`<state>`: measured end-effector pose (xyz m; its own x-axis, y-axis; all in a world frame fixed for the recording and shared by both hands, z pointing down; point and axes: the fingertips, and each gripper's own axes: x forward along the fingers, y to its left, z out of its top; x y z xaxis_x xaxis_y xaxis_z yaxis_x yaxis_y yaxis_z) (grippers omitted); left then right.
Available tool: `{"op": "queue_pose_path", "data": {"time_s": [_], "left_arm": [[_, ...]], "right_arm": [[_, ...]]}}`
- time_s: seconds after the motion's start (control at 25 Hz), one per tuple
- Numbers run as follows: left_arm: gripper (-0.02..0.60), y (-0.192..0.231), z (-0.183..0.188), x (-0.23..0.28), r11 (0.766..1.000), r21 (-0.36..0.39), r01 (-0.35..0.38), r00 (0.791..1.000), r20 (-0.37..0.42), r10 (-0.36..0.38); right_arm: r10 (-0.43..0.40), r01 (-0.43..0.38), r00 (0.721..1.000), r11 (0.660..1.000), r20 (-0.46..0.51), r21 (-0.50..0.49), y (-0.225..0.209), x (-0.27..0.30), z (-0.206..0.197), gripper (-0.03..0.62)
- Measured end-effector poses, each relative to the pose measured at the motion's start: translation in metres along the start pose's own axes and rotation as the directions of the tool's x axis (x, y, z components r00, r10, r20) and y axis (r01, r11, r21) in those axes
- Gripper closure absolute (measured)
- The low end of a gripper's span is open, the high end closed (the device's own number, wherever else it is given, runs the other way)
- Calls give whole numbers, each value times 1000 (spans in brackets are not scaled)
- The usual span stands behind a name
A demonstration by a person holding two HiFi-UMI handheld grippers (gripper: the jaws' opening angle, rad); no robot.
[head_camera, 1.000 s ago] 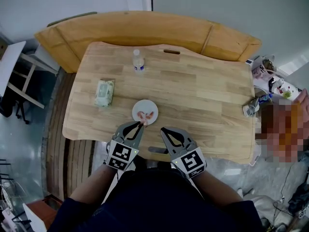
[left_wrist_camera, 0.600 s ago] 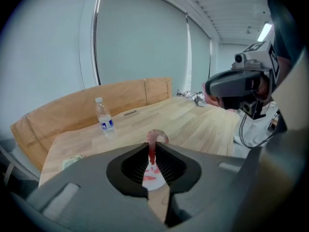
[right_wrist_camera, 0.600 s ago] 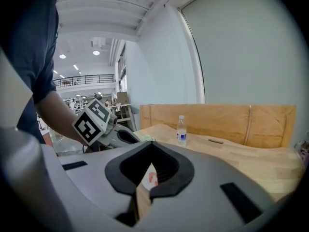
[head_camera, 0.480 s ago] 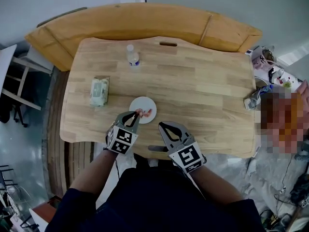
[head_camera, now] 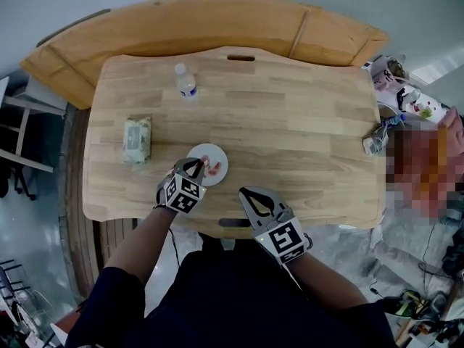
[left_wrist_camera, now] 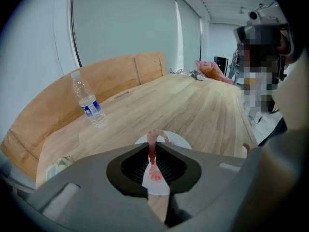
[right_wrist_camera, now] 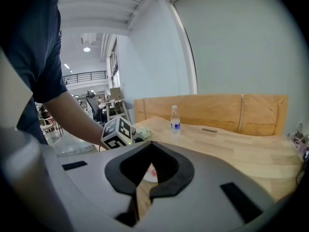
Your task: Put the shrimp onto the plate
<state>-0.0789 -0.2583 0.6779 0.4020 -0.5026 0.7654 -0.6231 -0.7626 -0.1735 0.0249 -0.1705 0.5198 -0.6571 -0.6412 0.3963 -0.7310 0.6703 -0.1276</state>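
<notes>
A small white plate [head_camera: 217, 157] lies near the front edge of the wooden table [head_camera: 290, 129]. One pink shrimp [head_camera: 214, 169] rests on it. My left gripper [head_camera: 194, 164] hangs over the plate's left part, shut on a second shrimp [left_wrist_camera: 153, 154] that sits upright between the jaws. In the left gripper view the plate [left_wrist_camera: 186, 140] shows just past the tips of that gripper [left_wrist_camera: 152, 146]. My right gripper [head_camera: 245, 193] hovers at the table's front edge, right of the plate. Its jaws are shut with nothing between them, as the right gripper view also shows [right_wrist_camera: 151, 145].
A water bottle [head_camera: 185, 82] stands at the back left. A pack of wipes [head_camera: 137, 138] lies left of the plate. Small clutter [head_camera: 375, 141] sits at the table's right edge, beside a person. A curved wooden bench [head_camera: 217, 27] wraps behind the table.
My left gripper has moved forward from the plate's near rim to over the plate, with the shrimp still in it. The right gripper has stayed by the front edge.
</notes>
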Motion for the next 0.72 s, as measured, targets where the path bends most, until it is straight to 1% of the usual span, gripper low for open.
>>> {"op": "queue_pose_path", "data": {"time_s": [0.28,0.52,0.72], "left_arm": [[532,8,-15,34,999,34,18,997,-73,-16],[532,7,-21,55,995,89,42,991,-128,-30],[532,6,-28,63,994,98,55,986,-163,-39]], "right_arm": [[-7,8,1000,999,-21,32,-3,-14,-14,588],[4,-3,1000,999,-27,50,-5,-17,-21,588],[3,-2,1000,999,-25,44,-8,-20,-22,588]]}}
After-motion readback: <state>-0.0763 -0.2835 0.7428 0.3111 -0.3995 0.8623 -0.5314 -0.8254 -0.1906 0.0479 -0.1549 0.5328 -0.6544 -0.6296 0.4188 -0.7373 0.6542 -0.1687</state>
